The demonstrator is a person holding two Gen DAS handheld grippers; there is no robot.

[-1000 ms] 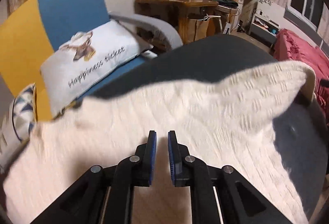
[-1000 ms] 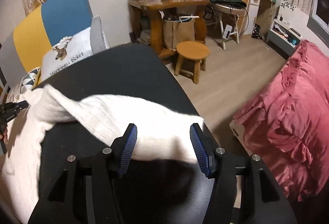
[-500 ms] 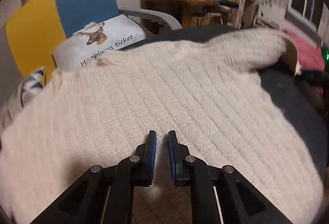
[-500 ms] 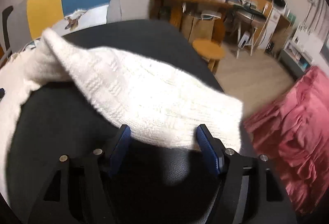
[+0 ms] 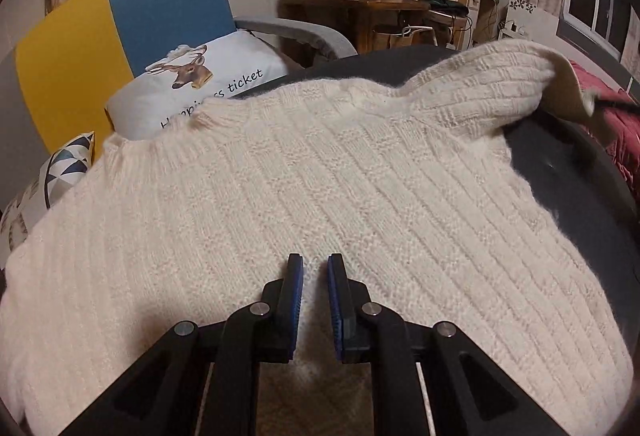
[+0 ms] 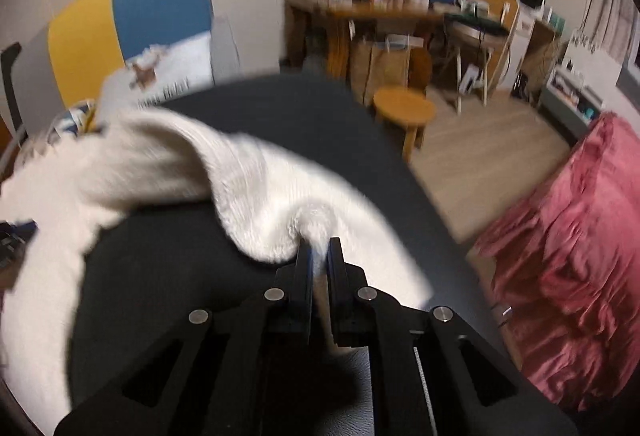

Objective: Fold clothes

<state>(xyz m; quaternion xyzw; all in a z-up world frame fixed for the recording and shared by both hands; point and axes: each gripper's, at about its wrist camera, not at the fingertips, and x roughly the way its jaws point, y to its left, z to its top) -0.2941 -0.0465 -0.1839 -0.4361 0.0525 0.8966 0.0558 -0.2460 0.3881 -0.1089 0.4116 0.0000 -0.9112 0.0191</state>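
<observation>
Left wrist view: the cream knit sweater is spread across the dark round table, its collar toward the deer-print cushion, one sleeve raised at the far right. The left gripper is seen with its jaws nearly together, only a narrow slit between the blue pads; knit lies in and under that slit, but whether a fold is actually pinched cannot be told from here. Right wrist view, blurred by motion: the right gripper is closed on the sleeve end — its jaws have just been closing, and white knit is bunched between them, with the rest of the sleeve arcing back toward the sweater body at left, above the table. The step in hand is judged to be the sleeve fold. For a clean result the sleeve should be carried across the body in a low arc, kept taut but not stretched — this loose knit is likely to distort — while the body is held flat by the left gripper, and the cuff laid down before release.
</observation>
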